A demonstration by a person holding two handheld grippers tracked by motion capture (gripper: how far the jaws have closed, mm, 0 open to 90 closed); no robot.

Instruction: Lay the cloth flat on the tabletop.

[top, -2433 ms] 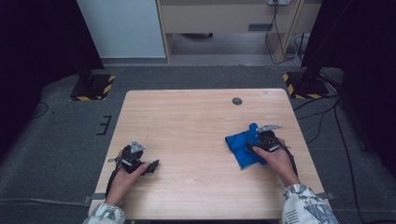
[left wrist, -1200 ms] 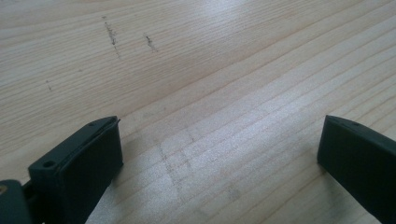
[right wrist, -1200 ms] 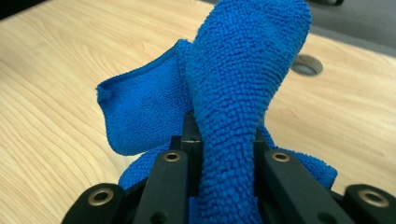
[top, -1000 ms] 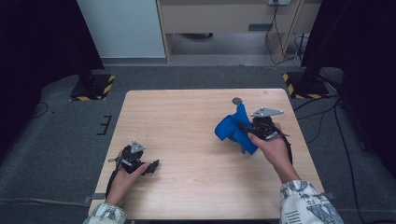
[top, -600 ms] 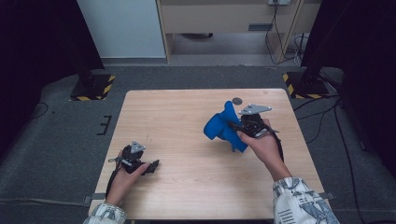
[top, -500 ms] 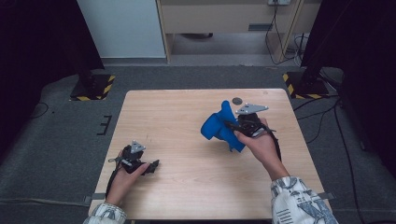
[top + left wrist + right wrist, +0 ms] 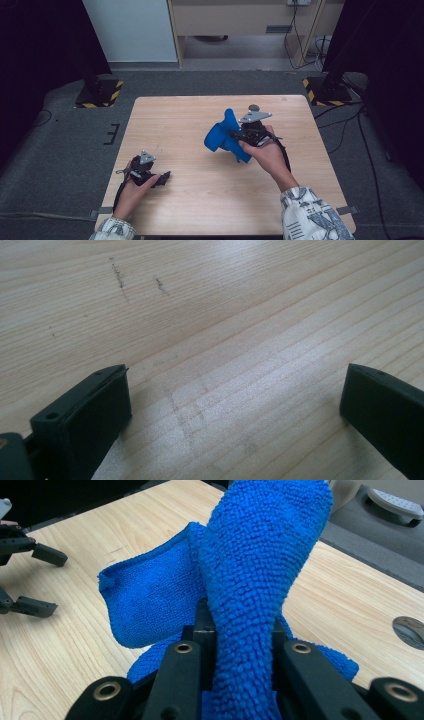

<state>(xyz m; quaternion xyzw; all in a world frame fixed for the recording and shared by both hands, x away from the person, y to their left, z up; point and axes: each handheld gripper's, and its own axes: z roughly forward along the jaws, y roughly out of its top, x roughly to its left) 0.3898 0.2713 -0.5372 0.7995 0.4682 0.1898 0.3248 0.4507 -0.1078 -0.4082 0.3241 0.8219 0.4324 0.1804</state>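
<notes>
Clamped tight on a fold of the blue cloth point(image 7: 260, 580), the jaws of the right gripper point(image 7: 239, 137) pinch it near one edge, so the fabric stands up in a ridge between them and the rest hangs free. That grip by an edge rather than the middle looks chosen to let the cloth be lifted and drawn across, judging by how one flap droops toward the table point(image 7: 190, 200) while the pinched part rises above it. In the high view the cloth point(image 7: 224, 137) sits over the middle of the table, right of centre, partly raised and partly trailing on the wood, with the right hand point(image 7: 267, 152) behind it.

Jaws of the left gripper point(image 7: 162, 177) stand wide apart with nothing between them; in its own view bare wood grain shows in the gap. It rests low near the front left of the table, well apart from the cloth, probably parked there to wait until a second corner needs holding. The left hand point(image 7: 135, 187) lies relaxed on the wood behind it.

A small dark round disc point(image 7: 254, 107) is set in the table near the far edge, just beyond the right gripper.
</notes>
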